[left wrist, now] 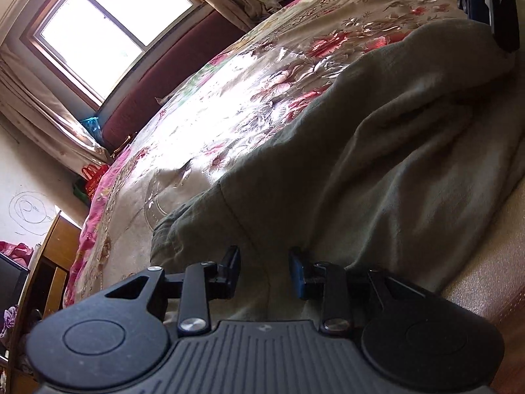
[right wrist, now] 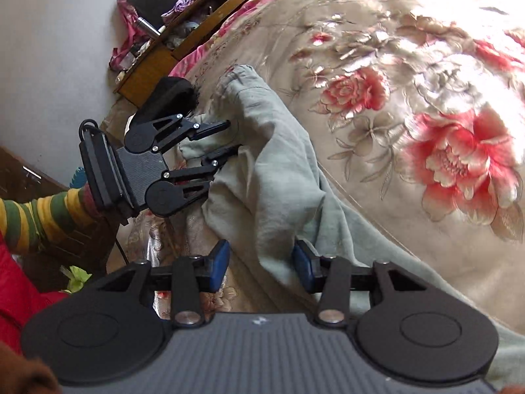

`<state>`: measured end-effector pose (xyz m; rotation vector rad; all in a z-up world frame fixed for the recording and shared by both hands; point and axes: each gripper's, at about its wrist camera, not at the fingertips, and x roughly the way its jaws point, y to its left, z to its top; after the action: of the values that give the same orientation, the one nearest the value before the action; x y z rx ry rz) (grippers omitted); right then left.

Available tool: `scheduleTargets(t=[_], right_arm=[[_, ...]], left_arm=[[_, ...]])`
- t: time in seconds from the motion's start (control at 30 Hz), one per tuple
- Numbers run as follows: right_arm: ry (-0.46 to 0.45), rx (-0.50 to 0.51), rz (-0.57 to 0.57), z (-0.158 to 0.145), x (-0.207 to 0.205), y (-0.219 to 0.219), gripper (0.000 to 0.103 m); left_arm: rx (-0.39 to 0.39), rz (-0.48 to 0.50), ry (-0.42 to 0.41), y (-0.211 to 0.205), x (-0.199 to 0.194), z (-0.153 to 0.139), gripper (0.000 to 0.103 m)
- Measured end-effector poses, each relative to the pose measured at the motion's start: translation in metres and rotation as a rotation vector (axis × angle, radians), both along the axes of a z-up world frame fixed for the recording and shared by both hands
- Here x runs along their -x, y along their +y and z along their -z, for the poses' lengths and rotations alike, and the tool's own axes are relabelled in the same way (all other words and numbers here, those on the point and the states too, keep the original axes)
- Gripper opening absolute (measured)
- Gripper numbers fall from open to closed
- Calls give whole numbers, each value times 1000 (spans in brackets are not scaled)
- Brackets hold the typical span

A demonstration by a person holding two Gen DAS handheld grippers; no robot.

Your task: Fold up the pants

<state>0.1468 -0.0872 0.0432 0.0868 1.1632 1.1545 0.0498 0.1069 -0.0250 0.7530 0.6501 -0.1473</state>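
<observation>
Grey-green pants [left wrist: 393, 164] lie crumpled in a long bunch on a floral bedspread [left wrist: 229, 98], near the bed's edge. My left gripper [left wrist: 264, 256] is open and low over one end, with cloth lying between its pads but not pinched. The right wrist view shows the left gripper [right wrist: 234, 136] at the far end of the pants [right wrist: 272, 177], held by a hand in a striped sleeve [right wrist: 39, 216]. My right gripper [right wrist: 261, 252] is open, its blue pads standing either side of a fold. One of its black fingers [left wrist: 503, 29] shows at the top right of the left wrist view.
The bedspread [right wrist: 410, 65] stretches wide beyond the pants. A wooden cabinet [right wrist: 157, 62] with clutter stands beside the bed. A window [left wrist: 108, 23] with curtains and a dark red headboard [left wrist: 170, 78] lie at the far side.
</observation>
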Motion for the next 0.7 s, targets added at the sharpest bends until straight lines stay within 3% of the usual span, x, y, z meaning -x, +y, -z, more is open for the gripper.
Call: scheduleTargets(t=[0.1, 0.2, 0.3, 0.33, 0.37, 0.43, 0.63, 0.7], right_arm=[[26, -26, -3, 2, 4, 6, 48], [-55, 22, 44, 8, 5, 14, 53], [14, 8, 121, 22, -6, 14, 55], [63, -27, 162, 29, -11, 13, 55], [173, -119, 240, 39, -23, 9, 55], [245, -245, 303, 41, -30, 2, 55], [391, -700, 589, 47, -61, -43, 53], [387, -706, 629, 45, -71, -53, 53]], left_arm=[[-1, -1, -5, -1, -2, 0, 46], [-4, -4, -12, -2, 0, 1, 46], [-10, -3, -13, -3, -1, 0, 46], [-10, -2, -13, -3, 0, -1, 46], [-11, -1, -13, -3, 1, -1, 46], [-10, 0, -13, -3, 1, -1, 46], [4, -7, -19, -2, 0, 2, 46], [2, -6, -20, -2, 1, 2, 46]])
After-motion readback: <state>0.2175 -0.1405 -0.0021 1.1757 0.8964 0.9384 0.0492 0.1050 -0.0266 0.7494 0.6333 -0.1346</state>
